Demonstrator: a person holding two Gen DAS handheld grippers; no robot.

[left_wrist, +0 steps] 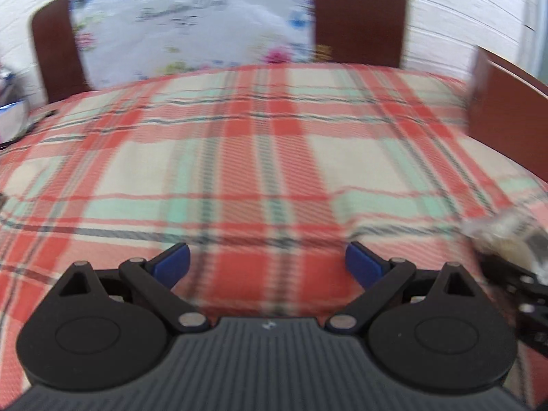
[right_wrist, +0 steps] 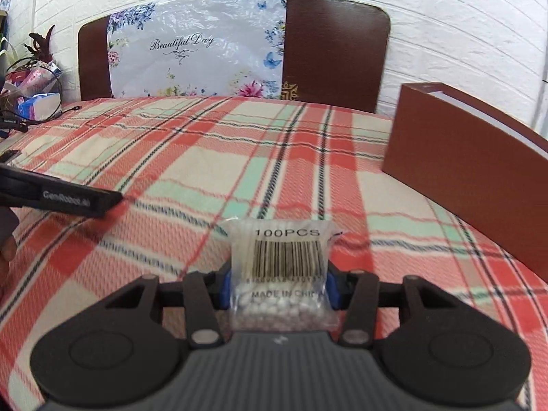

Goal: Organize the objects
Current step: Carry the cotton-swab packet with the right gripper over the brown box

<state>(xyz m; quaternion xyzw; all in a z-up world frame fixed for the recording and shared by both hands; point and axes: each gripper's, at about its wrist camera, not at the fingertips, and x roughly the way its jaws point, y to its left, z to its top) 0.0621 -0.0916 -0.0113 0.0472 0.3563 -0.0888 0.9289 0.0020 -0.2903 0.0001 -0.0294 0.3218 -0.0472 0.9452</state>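
Bed (right_wrist: 171, 157): plaid cover, bare beyond the box.
Box (right_wrist: 462, 171): brown, open-topped; likely target.
Swab pack (right_wrist: 287, 267): left of the box, near it; keep upright, carry over the rim.
Right gripper (right_wrist: 278, 286): clamped on pack; hold firm.
Left gripper (left_wrist: 267, 263): fingers apart, empty; keep well left of the box.

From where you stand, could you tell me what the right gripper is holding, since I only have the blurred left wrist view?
Observer: The right gripper is shut on a clear bag of cotton swabs.
Operator: Thank you. Is there any printing on it?
Observer: Yes, a barcode label reading 100PCS faces the right wrist camera.
Operator: And what is the brown shape at my right edge?
Observer: A brown box resting on the plaid blanket, apart from the bag.
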